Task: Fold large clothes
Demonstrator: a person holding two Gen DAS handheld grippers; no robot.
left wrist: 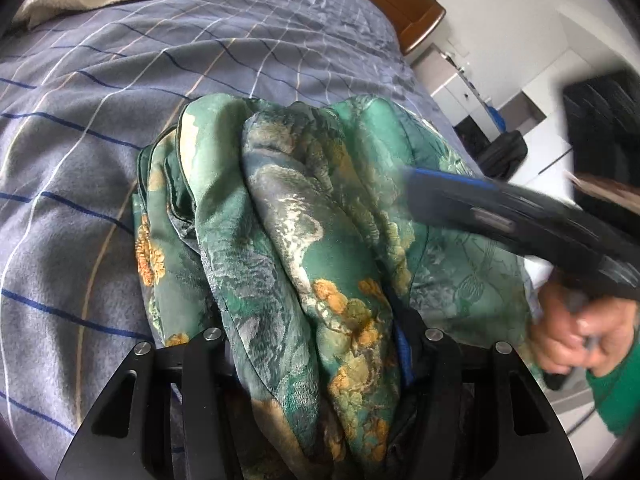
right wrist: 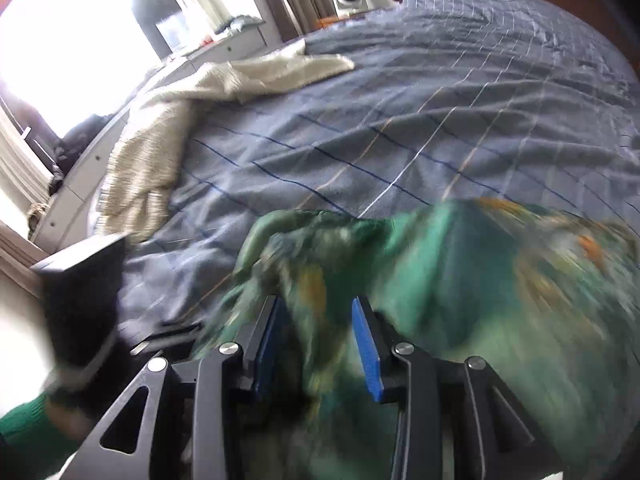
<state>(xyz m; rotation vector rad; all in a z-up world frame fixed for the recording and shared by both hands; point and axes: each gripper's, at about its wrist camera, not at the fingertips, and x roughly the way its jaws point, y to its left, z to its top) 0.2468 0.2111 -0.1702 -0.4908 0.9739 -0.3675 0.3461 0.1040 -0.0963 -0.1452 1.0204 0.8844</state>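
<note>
Right wrist | green garment (right wrist: 460,280) motion-blurred | right tongs (right wrist: 320,344) grip unclear

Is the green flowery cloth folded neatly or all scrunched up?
Scrunched up. The green cloth sits in a bunched heap of loose folds on the blue bedspread, not flat or squared.

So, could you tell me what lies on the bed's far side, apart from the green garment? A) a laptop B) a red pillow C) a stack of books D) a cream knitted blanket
D: a cream blanket lies rumpled on the blue checked bedspread, beyond the green garment.
</note>
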